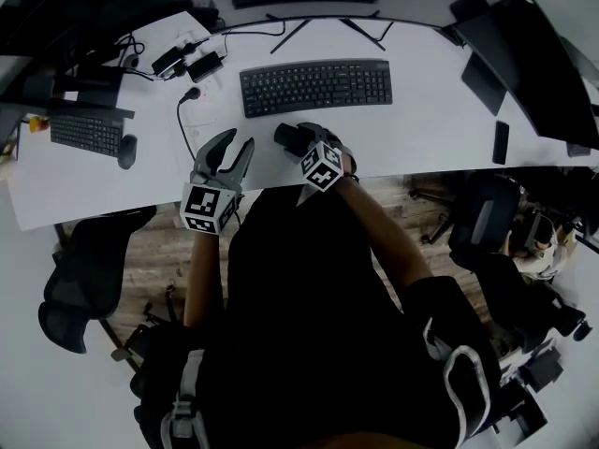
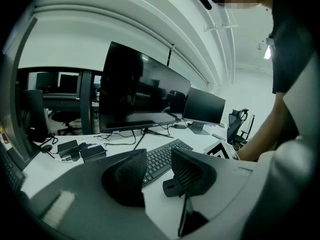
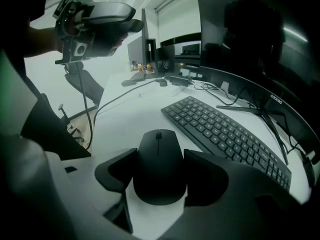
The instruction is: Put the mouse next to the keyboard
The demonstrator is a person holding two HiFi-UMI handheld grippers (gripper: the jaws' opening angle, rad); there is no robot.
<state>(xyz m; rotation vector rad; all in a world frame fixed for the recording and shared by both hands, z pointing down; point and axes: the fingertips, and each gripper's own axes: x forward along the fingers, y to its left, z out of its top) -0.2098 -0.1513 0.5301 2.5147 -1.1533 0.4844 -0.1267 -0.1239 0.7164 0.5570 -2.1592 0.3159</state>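
A white desk (image 1: 421, 124) stands over a wooden floor (image 1: 161, 251), with a black office chair (image 1: 82, 283) alongside.

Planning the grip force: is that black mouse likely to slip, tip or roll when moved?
Probably rigid: the mouse has a hard-looking moulded shell. Its smooth, rounded sides may slip in the right gripper. Low and flat on the white desk, it should slide rather than tip or roll.

White desk (image 1: 421, 124) — keyboard (image 1: 316, 86), mouse (image 1: 290, 137), power adapters (image 1: 190, 62)
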